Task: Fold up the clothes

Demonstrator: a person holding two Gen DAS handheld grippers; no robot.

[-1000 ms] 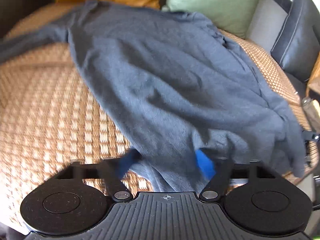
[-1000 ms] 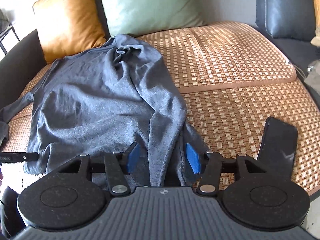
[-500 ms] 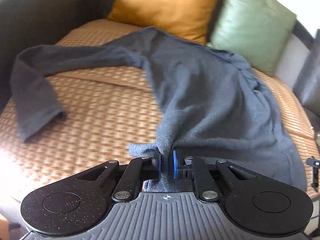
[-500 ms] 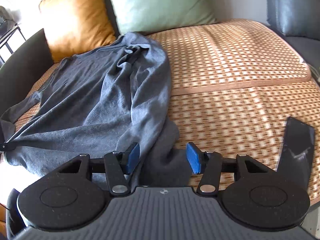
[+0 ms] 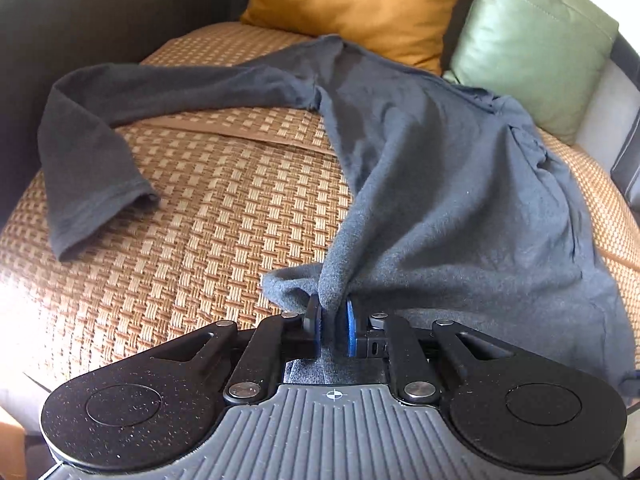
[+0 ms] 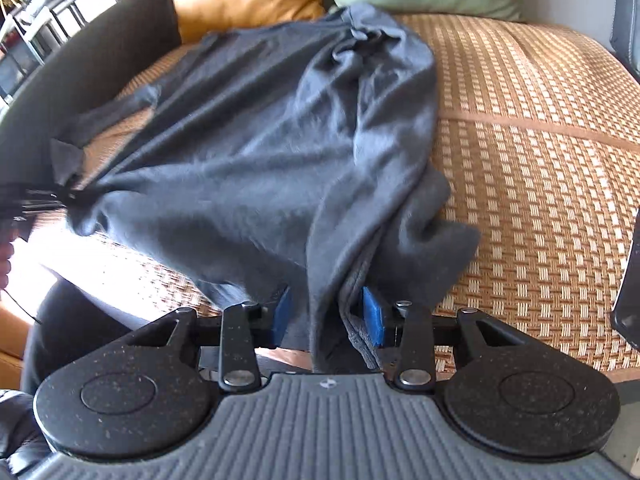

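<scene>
On woven mat [image 5: 192, 240], grey shirt [image 5: 460, 184] lies rumpled (sleeve outstretched).

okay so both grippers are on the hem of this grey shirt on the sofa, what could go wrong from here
1. The right gripper is closing on bunched folds of the grey shirt; it may catch only some layers and let the hem slip.
2. The left gripper pinches a narrow tuck, which could pull free.
3. The long sleeve lies bent over the woven mat and may drag crooked.

Bright daylight, glare (lower left), fisheye-bent edges
</scene>
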